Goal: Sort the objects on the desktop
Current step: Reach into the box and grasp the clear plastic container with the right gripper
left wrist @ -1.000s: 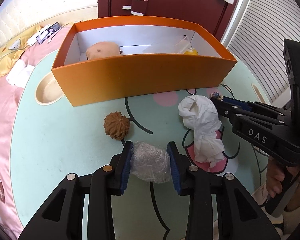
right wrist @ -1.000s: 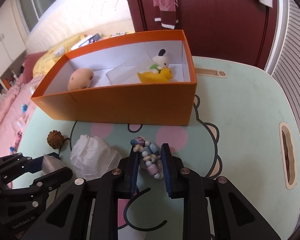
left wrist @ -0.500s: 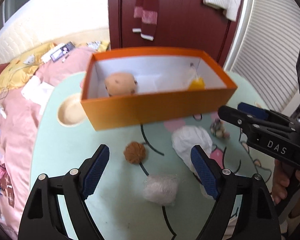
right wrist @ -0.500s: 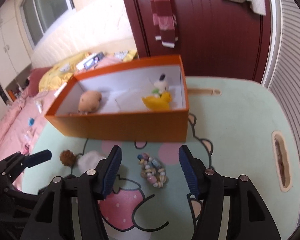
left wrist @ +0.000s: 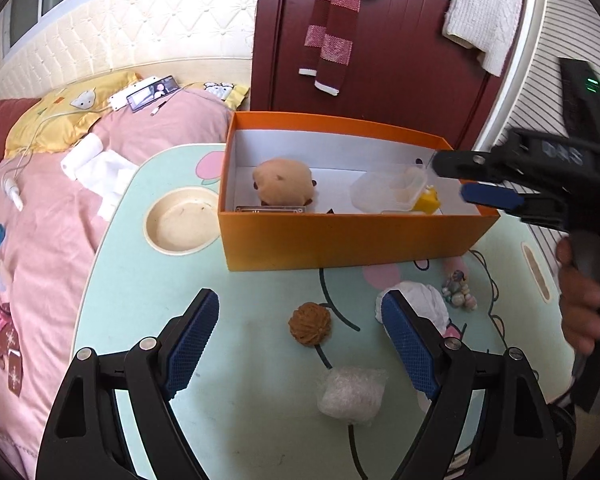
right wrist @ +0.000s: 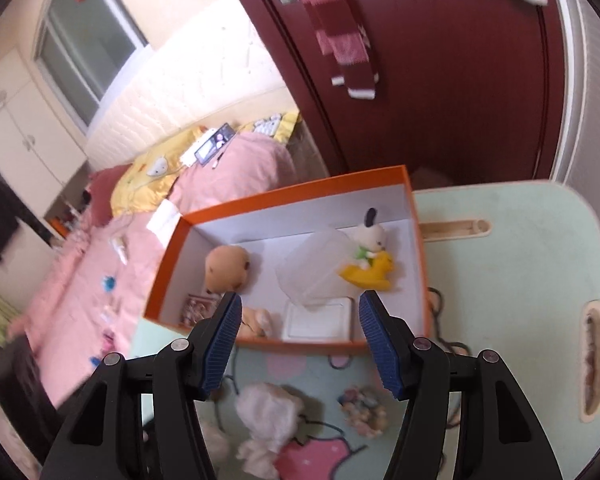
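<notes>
An orange box point(left wrist: 340, 240) stands on the mint table point(left wrist: 148, 292), holding a brown plush point(left wrist: 284, 182), a clear plastic tub point(left wrist: 388, 192) and a yellow duck toy point(right wrist: 368, 268). In front of it lie a walnut point(left wrist: 309, 325), a bubble-wrap ball point(left wrist: 352, 396), a crumpled white tissue point(left wrist: 424, 304) and a bead bracelet point(left wrist: 458, 290). My left gripper point(left wrist: 299, 298) hangs open above the walnut and ball, holding nothing. My right gripper point(right wrist: 300, 300) is open and raised over the box's near wall point(right wrist: 300, 346), with the tissue point(right wrist: 268, 408) and bracelet point(right wrist: 364, 404) below it.
A bed with a pink quilt point(left wrist: 40, 240) runs along the table's left side. A round recess point(left wrist: 182, 220) is sunk into the table left of the box, and a slot point(right wrist: 592, 360) near its right edge. A hand point(left wrist: 580, 300) grips the right gripper's handle.
The left gripper opened and let go of the bubble-wrap ball; the right opened and let go of the bead bracelet. Both then lifted away, leaving those things on the table.
</notes>
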A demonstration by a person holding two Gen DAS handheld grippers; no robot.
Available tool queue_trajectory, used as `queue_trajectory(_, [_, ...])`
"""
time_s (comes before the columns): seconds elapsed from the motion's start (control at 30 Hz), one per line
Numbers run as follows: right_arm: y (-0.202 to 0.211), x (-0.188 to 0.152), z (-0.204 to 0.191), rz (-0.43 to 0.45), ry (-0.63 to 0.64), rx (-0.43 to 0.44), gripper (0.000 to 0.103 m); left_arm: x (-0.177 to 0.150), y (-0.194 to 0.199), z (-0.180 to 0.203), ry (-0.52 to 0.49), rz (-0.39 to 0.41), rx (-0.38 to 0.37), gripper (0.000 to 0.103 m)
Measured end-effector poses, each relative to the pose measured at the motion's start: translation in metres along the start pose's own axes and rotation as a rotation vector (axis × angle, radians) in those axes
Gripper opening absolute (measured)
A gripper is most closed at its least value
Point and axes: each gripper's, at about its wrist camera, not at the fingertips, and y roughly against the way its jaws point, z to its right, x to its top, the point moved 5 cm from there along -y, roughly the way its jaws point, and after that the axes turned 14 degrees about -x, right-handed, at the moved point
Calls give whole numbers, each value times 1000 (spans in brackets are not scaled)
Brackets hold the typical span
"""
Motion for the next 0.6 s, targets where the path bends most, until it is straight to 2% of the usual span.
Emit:
queue_trajectory(0.1, [-25, 15, -2, -121, -55, 19, 61, 2, 3, -1, 7, 13, -9, 84])
queue_trajectory(0.2, [-48, 28, -3, -213, -48, -84, 61, 4, 4, -3, 10, 24, -21, 84])
queue_trajectory(0.3, [-66, 42, -13, -274, 21, -124, 67, 4, 2, -6, 18, 23, -18, 84])
queue_trajectory(0.33, [-70, 46, -15, -277, 42, -140, 66, 4, 1, -8, 22, 21, -17, 84])
queue_trajectory(0.37, [-75, 49, -17, -278, 64, -158, 62, 4, 1, -9, 26, 20, -17, 84])
queue_trajectory(0.4, [-78, 49, -20, -281, 97, -149, 27, 4, 1, -11, 31, 20, -19, 84])
queue_trajectory(0.43, [-82, 48, -24, -285, 132, -133, 4, 5, 1, -12, 36, 21, -20, 84])
queue_trajectory(0.5, [-86, 37, -26, -322, 136, -59, 2, 7, 2, -15, 41, 27, -19, 84])
queue_trajectory(0.6, [-89, 27, -26, -324, 91, -1, 2, 12, 3, -17, 36, 35, -5, 84])
